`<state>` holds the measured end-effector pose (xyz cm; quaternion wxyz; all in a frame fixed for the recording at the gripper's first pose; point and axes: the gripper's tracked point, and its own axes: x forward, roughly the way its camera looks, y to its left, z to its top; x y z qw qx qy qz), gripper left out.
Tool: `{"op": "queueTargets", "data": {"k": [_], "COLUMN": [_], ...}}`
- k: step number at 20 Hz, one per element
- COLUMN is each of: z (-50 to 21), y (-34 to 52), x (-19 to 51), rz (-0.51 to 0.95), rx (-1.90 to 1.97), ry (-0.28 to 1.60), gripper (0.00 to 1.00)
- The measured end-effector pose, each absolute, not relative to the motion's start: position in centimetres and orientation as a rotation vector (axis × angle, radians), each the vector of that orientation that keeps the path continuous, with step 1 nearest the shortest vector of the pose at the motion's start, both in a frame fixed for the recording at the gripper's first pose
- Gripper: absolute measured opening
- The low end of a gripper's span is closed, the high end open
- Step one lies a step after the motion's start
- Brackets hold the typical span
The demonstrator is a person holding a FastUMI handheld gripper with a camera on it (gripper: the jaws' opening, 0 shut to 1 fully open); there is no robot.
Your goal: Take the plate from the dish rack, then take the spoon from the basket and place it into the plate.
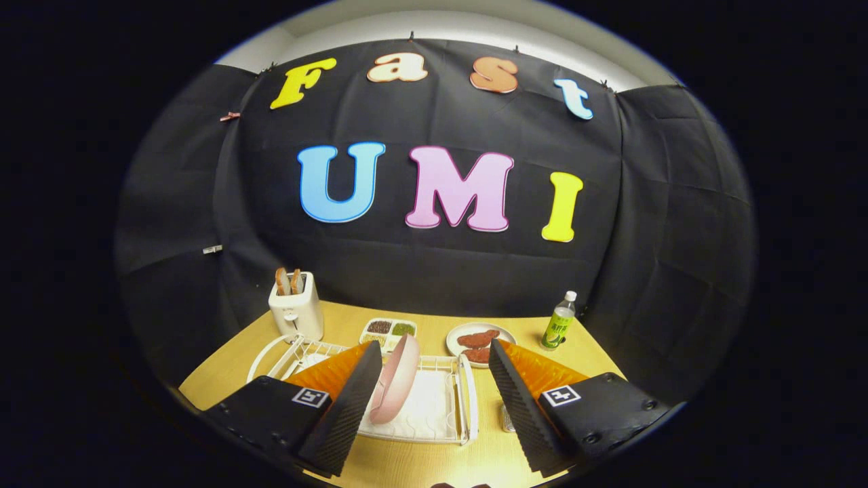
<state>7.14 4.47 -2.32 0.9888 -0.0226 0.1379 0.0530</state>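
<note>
Gripper view is looking across a wooden worktop (597, 356) that is filling the lower middle of the frame, with the white wire dish rack (434, 413) sitting in the lower centre of it. Standing on edge in that rack is the pink plate (395, 379), leaning a little toward the upper right, its long axis running from the lower centre up toward the frame's middle. The gripper (427, 407) is hanging just over the rack with its jaws standing wide apart and holding nothing; the plate is lying between them, close against the inner face of the left finger and well apart from the right one, so I judge that the coming grasp is depending on centring the jaws across the plate's thin rim rather than along its face.

Beyond the rack, at the left of the worktop, a white toaster (296, 310) is holding two slices of toast. A white plate of reddish food (479, 339) is resting at the centre right, just past the right fingertip, and a divided tray of seasonings (388, 330) is sitting between it and the toaster. A small green bottle (559, 322) is standing at the right. Something small and metallic is peeking out beside the right finger, too hidden to name; I cannot tell where the basket or spoon is lying
</note>
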Motion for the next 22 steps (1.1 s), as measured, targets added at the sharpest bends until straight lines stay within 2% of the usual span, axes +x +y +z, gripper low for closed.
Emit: {"op": "queueTargets", "data": {"k": [12, 16, 17, 22], "z": [-12.0, -15.0, -15.8, -18.1], "y": [7.8, 8.6, 8.5, 8.7], "x": [15.7, 17.5, 17.9, 18.0], "rz": [0.110, 0.077, 0.056, -0.030], "rx": [-0.183, -0.279, -0.291, -0.292], "ry": [0.672, 0.742, 0.764, 0.844], "gripper": [0.98, 0.95, 0.92, 0.56]}}
